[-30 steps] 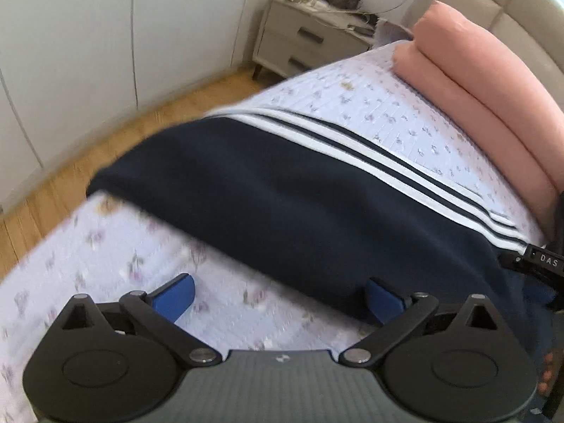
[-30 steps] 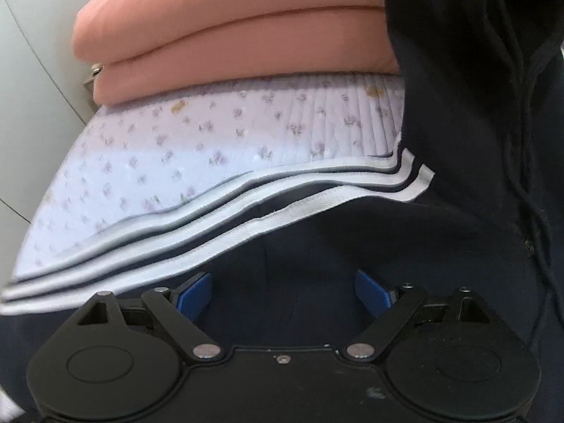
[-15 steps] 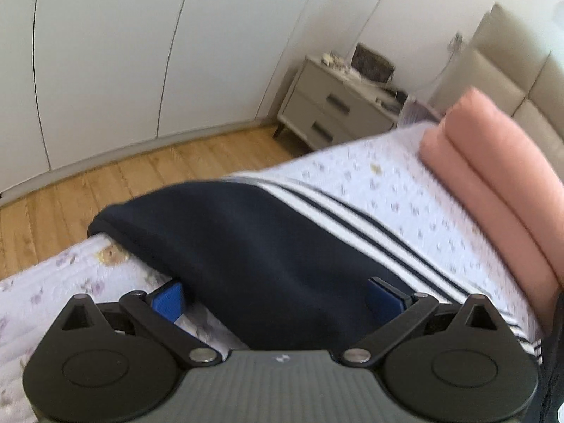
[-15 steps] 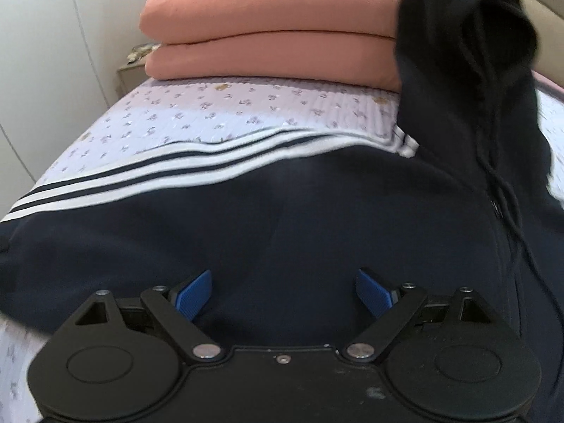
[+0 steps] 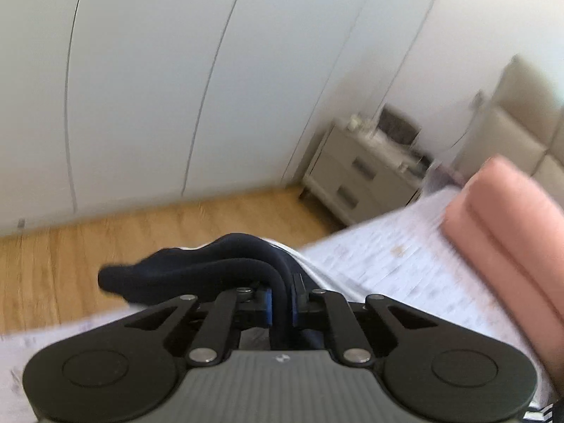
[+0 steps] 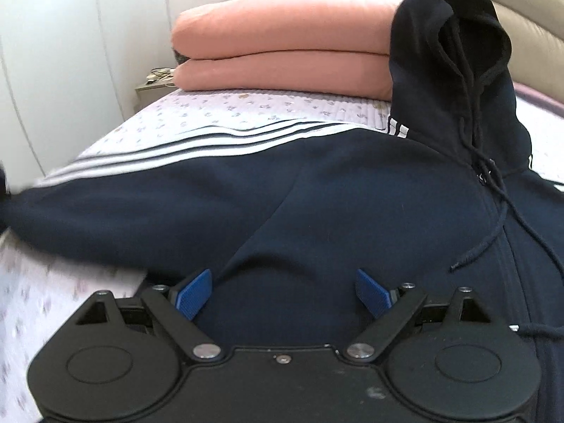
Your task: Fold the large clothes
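Observation:
A navy zip hoodie (image 6: 317, 194) with white stripes down the sleeve lies on the flowered bedspread (image 6: 218, 112). Its hood (image 6: 454, 35) stands up at the far right, with drawstrings hanging down. My left gripper (image 5: 281, 305) is shut on the cuff end of the sleeve (image 5: 197, 271), which bunches up in front of the blue pads. My right gripper (image 6: 283, 292) is open and empty, its blue pads (image 6: 195, 292) just above the hoodie's body near the armpit.
A folded pink quilt (image 6: 282, 53) lies at the head of the bed, and it also shows in the left wrist view (image 5: 511, 229). A grey nightstand (image 5: 363, 172), white wardrobe doors (image 5: 141, 88) and wood floor (image 5: 88, 246) lie beyond the bed's edge.
My left gripper moved onto the sleeve cuff and closed on it, and the view has tilted up. My right gripper stayed open and drew back over the hoodie's body.

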`<state>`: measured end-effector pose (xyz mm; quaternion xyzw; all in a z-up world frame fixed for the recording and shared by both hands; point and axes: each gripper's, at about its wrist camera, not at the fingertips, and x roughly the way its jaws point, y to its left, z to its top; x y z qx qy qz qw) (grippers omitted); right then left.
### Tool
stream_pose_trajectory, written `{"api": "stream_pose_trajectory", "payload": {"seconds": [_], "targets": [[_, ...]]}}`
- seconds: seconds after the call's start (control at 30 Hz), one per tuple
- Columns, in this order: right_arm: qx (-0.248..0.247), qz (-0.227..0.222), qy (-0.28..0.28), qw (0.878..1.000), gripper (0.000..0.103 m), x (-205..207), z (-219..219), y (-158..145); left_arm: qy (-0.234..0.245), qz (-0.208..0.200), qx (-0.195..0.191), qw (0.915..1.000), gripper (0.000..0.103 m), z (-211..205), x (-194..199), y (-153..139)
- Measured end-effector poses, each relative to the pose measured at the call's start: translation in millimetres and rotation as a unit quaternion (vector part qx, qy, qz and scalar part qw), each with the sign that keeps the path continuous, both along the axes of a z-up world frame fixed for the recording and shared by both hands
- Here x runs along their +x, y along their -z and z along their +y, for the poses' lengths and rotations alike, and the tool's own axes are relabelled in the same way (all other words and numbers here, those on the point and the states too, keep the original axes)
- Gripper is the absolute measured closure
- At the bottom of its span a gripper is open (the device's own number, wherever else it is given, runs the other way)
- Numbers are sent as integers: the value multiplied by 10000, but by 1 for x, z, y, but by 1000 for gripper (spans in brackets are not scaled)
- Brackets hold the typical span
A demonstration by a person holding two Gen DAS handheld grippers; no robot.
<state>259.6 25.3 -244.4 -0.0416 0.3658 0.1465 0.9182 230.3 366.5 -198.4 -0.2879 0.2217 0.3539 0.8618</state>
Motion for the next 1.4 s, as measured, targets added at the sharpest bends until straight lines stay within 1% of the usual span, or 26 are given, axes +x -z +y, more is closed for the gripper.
{"api": "stream_pose_trajectory", "payload": {"seconds": [0.03, 0.1, 0.17, 0.23, 0.33, 0.4, 0.43, 0.47, 0.5, 0.57, 0.63, 0.67, 0.73, 0.87, 0.93, 1.0, 1.03, 1.07, 1.1, 1.13, 1.17, 1.2, 1.23, 1.27, 1.33, 1.4], "targets": [[-17, -20, -32, 10000, 0, -3, -1, -1, 34, -119, 142, 9998, 94, -7, 0, -11], [92, 124, -29, 9999, 0, 1, -6, -4, 201, -365, 506, 9979, 94, -23, 1, -38], [184, 361, -94, 9991, 0, 8, -12, -8, 416, -642, 813, 9938, 94, -43, 4, -69], [357, 601, -61, 9975, 0, 11, -25, -15, 672, -918, 1089, 9875, 94, -65, 7, -98], [746, 874, 458, 9923, 0, 8, -66, -27, 1212, -1342, 1564, 9710, 94, -115, 13, -143], [1107, 997, 804, 9856, 0, 2, -106, -34, 1593, -1579, 1837, 9571, 94, -154, 16, -164], [1287, 1049, 1002, 9810, 0, -2, -128, -37, 1785, -1668, 2009, 9487, 94, -177, 18, -173], [1439, 1089, 1202, 9762, 0, -4, -147, -40, 1942, -1721, 2112, 9424, 94, -197, 21, -179], [1583, 1136, 1373, 9712, 0, -6, -165, -42, 2105, -1784, 2134, 9372, 94, -216, 24, -182], [1835, 1194, 1563, 9631, 0, -11, -200, -47, 2483, -1890, 1984, 9291, 94, -254, 31, -185], [1932, 1185, 1755, 9580, 0, -16, -233, -51, 2836, -1889, 1901, 9207, 94, -293, 41, -179], [1948, 1171, 1852, 9561, 0, -18, -246, -51, 3008, -1843, 1891, 9164, 94, -316, 48, -172], [1929, 1112, 2039, 9533, 0, -28, -274, -52, 3393, -1696, 1704, 9094, 94, -350, 61, -152], [1791, 1005, 2393, 9490, 0, -32, -319, -47, 4068, -1044, 1443, 8960, 94, -416, 84, -94], [1715, 1007, 2548, 9463, 0, -35, -340, -44, 4420, -682, 1178, 8866, 93, -438, 93, -63], [1565, 982, 2609, 9475, 0, -33, -353, -42, 4822, -153, 1037, 8698, 88, -454, 104, -30], [1482, 944, 2622, 9489, 0, -32, -355, -43, 5080, 111, 913, 8564, 84, -459, 107, -20], [1408, 880, 2618, 9507, 0, -32, -358, -46, 5377, 424, 697, 8392, 75, -458, 110, -11], [1387, 839, 2587, 9523, 0, -29, -360, -49, 5569, 639, 510, 8265, 71, -457, 110, -7], [1397, 801, 2544, 9536, 0, -26, -362, -52, 5720, 756, 369, 8159, 61, -451, 105, -4], [1419, 722, 2489, 9554, 0, -23, -360, -56, 5836, 782, 274, 8078, 50, -434, 102, -12], [1448, 642, 2402, 9577, 0, -19, -358, -61, 5866, 696, 218, 8065, 44, -420, 95, -17], [1459, 567, 2279, 9610, 0, -15, -354, -66, 5823, 554, 143, 8110, 26, -403, 87, -23], [1429, 464, 2136, 9653, 0, -9, -347, -72, 5728, 428, 63, 8185, 12, -382, 87, -32], [1263, 232, 1817, 9749, 0, 4, -326, -83, 5435, 195, -52, 8391, 10, -340, 87, -41], [1043, 120, 1434, 9841, 0, 20, -300, -90, 4937, 190, 65, 8694, 10, -302, 94, -44]]}}
